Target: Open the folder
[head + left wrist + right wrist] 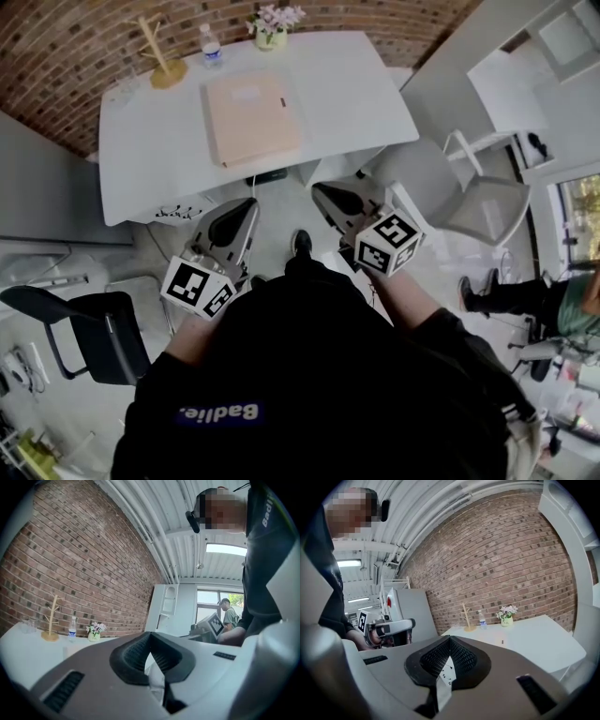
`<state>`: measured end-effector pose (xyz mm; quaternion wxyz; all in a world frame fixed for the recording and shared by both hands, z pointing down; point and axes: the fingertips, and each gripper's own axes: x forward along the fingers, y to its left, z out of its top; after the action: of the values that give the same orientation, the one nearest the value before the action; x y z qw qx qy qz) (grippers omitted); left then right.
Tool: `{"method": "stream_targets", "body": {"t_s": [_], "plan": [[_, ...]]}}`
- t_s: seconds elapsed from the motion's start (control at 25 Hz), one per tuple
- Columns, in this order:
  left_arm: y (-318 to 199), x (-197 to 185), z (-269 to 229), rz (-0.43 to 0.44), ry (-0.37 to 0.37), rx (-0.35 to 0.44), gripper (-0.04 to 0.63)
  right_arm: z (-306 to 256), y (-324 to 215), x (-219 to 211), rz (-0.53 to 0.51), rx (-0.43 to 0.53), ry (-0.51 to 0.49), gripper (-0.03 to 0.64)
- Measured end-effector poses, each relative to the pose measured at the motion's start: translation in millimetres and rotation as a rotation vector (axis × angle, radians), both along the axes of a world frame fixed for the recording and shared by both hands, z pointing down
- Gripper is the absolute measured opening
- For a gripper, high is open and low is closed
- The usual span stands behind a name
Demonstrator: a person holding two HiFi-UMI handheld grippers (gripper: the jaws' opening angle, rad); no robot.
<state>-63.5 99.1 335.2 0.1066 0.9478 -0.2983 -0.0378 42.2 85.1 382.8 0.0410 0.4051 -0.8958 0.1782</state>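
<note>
Flat beige folder (251, 117) lies closed, centre of the white table (356, 94). Left gripper (246, 208) and right gripper (326, 194) both sit short of the table's near edge, well apart from the folder. Both have jaws together with nothing between.

A white rectangular desk (347, 94) stands before a red brick wall (75, 56). Along its far edge are a branched wooden stand on a round base (161, 58), a clear plastic water bottle (212, 45) and a small pot of pale pink flowers (272, 23). A black chair (98, 342) stands left, a white mesh chair (487, 202) right.
</note>
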Motion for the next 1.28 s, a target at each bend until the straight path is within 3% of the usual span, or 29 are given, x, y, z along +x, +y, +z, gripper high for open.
{"method": "stream_targets", "body": {"t_s": [0.2,0.76,0.96,1.28], "plan": [[-32.8,16.6,8.3,-0.030,-0.040,-0.012,0.002,12.0,-36.0,19.2,-0.021,-0.020,0.002,0.026],[-131.4,84.3,72.1,-0.109,-0.270,-0.067,0.002,93.0,-150.6,80.3,-0.105,-0.133,0.010,0.026],[-155.5,93.2,110.0,-0.128,-0.392,-0.077,0.002,133.8,-173.4,80.5,-0.126,-0.192,0.049,0.026],[-172.4,97.5,183.5,-0.056,-0.635,-0.064,0.003,184.0,-201.0,69.1,-0.113,-0.270,0.091,0.026]]}}
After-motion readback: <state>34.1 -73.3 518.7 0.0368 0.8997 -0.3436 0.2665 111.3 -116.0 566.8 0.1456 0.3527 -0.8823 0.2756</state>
